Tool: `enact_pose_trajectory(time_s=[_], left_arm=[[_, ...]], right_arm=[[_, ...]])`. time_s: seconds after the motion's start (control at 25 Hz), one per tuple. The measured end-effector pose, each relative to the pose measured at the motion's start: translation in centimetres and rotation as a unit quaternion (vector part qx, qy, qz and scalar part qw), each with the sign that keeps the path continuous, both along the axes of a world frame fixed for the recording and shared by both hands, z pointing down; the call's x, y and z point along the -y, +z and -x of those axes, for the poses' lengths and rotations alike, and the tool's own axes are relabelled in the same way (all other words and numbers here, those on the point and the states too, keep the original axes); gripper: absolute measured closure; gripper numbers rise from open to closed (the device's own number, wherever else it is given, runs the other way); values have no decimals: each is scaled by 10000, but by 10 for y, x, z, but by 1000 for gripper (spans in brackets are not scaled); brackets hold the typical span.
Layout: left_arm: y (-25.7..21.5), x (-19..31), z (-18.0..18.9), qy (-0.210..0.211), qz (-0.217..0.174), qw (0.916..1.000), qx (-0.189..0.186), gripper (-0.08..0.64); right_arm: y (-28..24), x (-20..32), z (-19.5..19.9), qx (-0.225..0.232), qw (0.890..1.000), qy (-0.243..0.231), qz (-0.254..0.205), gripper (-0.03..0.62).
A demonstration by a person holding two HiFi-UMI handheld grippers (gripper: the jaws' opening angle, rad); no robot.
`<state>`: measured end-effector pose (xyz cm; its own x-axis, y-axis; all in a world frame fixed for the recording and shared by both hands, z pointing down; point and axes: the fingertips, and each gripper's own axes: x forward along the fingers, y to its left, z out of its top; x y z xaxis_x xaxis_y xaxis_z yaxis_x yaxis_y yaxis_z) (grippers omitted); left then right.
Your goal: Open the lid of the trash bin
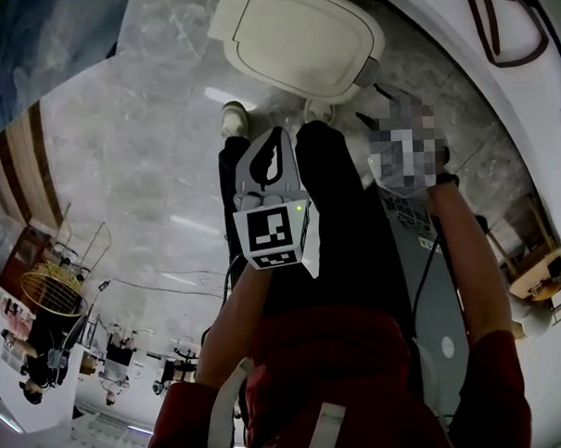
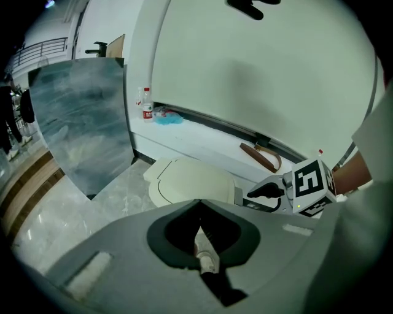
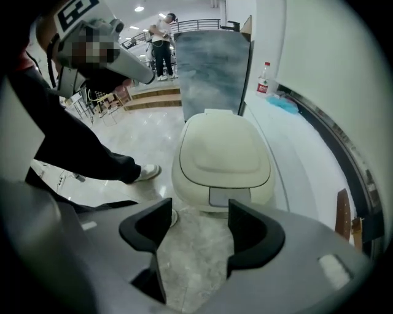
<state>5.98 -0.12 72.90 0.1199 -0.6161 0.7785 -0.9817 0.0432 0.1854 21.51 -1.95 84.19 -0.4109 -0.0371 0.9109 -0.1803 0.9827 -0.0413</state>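
The cream trash bin [image 1: 300,41] stands on the marble floor with its lid down, a grey press panel [image 3: 229,196] at its front edge. My right gripper [image 3: 196,236] is open above the floor just short of the bin [image 3: 222,159], with only floor between its jaws. In the head view the right gripper [image 1: 387,112] is partly behind a mosaic patch. My left gripper [image 1: 277,140] hangs beside it to the left with its jaws together and nothing held. From the left gripper [image 2: 198,208] the bin [image 2: 193,181] lies ahead, and the right gripper [image 2: 249,199] reaches toward it.
A blue-grey panel [image 2: 80,122] leans against the wall behind the bin. A water bottle [image 2: 147,104] and a brown strap [image 2: 261,156] lie on the white ledge along the wall. The person's legs and shoe [image 3: 147,172] stand left of the bin. People stand far off [image 3: 163,43].
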Motion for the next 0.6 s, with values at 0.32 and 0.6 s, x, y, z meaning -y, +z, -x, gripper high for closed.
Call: enact_pose_trajectory(time_s=[0.32, 0.6], left_arm=[[18, -5, -5, 61, 128, 9999, -38, 554], [25, -8, -5, 73, 254, 9996, -55, 555]], right_arm=[[23, 0, -3, -279, 9992, -254, -102, 298], [27, 4, -1, -378, 9986, -284, -218, 293]])
